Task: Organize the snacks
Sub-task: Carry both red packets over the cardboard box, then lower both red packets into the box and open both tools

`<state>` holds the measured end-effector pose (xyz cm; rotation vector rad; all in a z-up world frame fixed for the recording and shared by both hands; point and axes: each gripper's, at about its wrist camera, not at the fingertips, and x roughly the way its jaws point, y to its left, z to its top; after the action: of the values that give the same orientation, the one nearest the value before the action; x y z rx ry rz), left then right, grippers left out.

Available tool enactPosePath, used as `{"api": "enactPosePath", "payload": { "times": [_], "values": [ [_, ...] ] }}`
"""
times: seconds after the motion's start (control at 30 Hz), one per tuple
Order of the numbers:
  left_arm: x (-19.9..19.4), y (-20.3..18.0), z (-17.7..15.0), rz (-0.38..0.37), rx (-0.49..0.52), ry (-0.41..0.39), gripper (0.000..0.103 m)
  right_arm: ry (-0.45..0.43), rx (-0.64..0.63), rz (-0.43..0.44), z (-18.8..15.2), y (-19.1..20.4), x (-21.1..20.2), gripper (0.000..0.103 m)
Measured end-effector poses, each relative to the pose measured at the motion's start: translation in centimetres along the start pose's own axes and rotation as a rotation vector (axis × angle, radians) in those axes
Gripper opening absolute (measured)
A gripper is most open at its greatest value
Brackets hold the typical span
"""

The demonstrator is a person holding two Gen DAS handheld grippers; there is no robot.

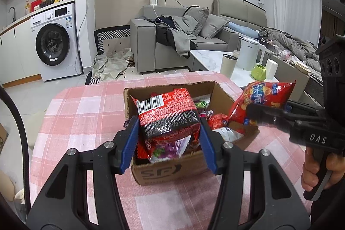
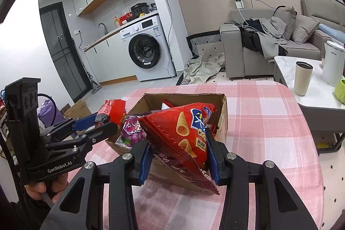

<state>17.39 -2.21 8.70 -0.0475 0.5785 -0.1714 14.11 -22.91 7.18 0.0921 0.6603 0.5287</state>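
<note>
An open cardboard box (image 1: 172, 171) of mixed snack packets stands on the pink checked tablecloth (image 1: 86, 113). My left gripper (image 1: 169, 141) is shut on a red and black noodle packet (image 1: 168, 113), held just above the box. In the right wrist view my right gripper (image 2: 179, 160) is shut on a red bag of cone crisps (image 2: 183, 133), lifted over the near side of the box (image 2: 222, 122). The same crisp bag (image 1: 263, 98) shows at the right of the left wrist view, and the noodle packet (image 2: 112, 111) at the left of the right wrist view.
A purple packet (image 2: 131, 130) and other wrappers lie in the box. Beyond the table's far edge stand a low white table (image 2: 286, 66) with a tumbler (image 2: 303, 77), a kettle (image 2: 332, 61) and a green mug (image 1: 259, 72). A hand (image 1: 314, 169) grips the right handle.
</note>
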Motion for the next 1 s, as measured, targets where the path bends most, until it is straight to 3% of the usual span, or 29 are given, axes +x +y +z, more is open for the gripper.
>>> {"api": "enactPosePath", "payload": {
  "times": [0.5,1.0],
  "values": [
    [5.2,-0.5,2.1,0.031,0.023,-0.011,0.051,-0.014,0.055,-0.015,1.7,-0.7,3.4,0.044],
    [9.6,-0.3,1.0,0.040,0.062,0.011,0.051,0.041,0.051,-0.013,1.6,-0.7,7.4,0.044]
  ]
}}
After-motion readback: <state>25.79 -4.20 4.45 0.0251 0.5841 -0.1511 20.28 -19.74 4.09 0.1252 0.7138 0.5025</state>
